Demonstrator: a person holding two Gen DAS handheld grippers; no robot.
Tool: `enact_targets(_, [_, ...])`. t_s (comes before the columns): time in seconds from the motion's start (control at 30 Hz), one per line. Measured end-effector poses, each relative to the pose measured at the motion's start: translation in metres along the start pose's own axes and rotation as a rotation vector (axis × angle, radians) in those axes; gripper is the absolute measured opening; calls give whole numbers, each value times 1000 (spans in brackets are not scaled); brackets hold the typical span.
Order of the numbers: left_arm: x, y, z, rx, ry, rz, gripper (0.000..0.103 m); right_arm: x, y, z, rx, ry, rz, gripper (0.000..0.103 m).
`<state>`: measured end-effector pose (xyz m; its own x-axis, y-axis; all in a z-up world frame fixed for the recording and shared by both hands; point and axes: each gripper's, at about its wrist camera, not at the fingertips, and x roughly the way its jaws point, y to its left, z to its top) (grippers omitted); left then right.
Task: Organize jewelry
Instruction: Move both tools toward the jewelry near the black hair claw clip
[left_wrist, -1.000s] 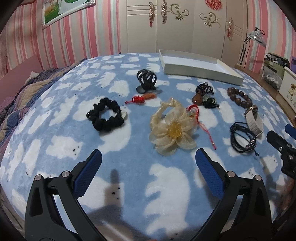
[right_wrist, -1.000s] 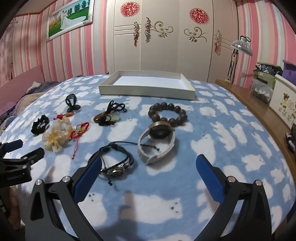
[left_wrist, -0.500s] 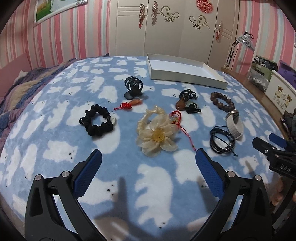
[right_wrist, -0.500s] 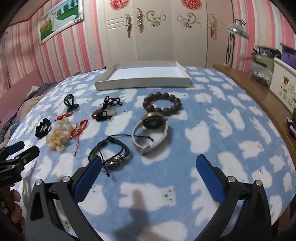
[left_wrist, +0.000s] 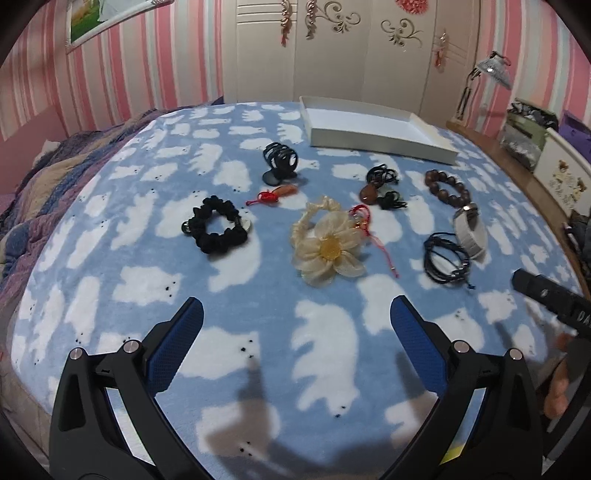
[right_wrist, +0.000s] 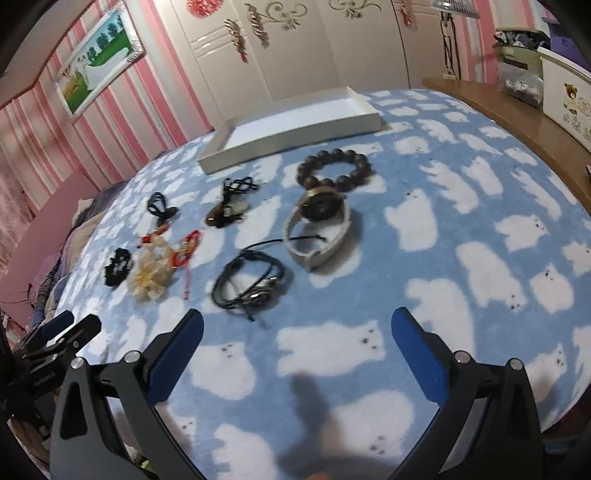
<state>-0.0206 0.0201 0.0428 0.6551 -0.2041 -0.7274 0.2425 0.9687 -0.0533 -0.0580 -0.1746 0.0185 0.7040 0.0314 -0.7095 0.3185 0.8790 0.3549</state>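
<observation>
Since half a second ago the right gripper (right_wrist: 295, 343) has rolled and swung: the bed now runs aslant in its view, and the picture is slightly blurred. The left gripper (left_wrist: 295, 332) has shifted little; the jewelry sits a touch farther ahead of its jaws.

Both pairs of jaws stand wide, holding nothing, above the blue fleece blanket with white bear shapes (left_wrist: 325, 343).

Ahead of the left jaws: cream fabric flower hair tie (left_wrist: 327, 247), with a red cord charm (left_wrist: 364, 225) touching its right side. Farther left, black ruffled scrunchie (left_wrist: 216, 229). Beyond, black claw clip (left_wrist: 279, 162) and a small red-orange tassel (left_wrist: 273, 195).

Ahead of the right jaws, toward the left pad: black braided cord bracelet (right_wrist: 251, 284). Just beyond, white-strap wristwatch (right_wrist: 319, 229), touching the dark wooden bead bracelet (right_wrist: 334, 168). Left of those, a brown pendant on black cord (right_wrist: 229, 206).

Shallow white box tray (right_wrist: 291, 133) lies at the far end, empty.

Right gripper shows at the right edge of the left view, fingers (left_wrist: 557, 391) of a hand below it.
</observation>
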Motion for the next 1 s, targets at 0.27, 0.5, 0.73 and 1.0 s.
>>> enact_targets(0.27, [-11, 9, 0, 12, -13, 37, 100, -7, 12, -7, 16, 11, 34, 101])
enact_targets(0.5, [-3, 18, 13, 6, -18, 45, 100, -7, 24, 17, -55, -24, -17, 101])
enact_targets(0.73, [10, 34, 43, -22, 32, -14, 100, 11, 39, 50, -163, 23, -75, 101])
enact_targets(1.0, [40, 39, 66, -19, 116, 9, 100, 31, 58, 82, -238, 39, -105, 101])
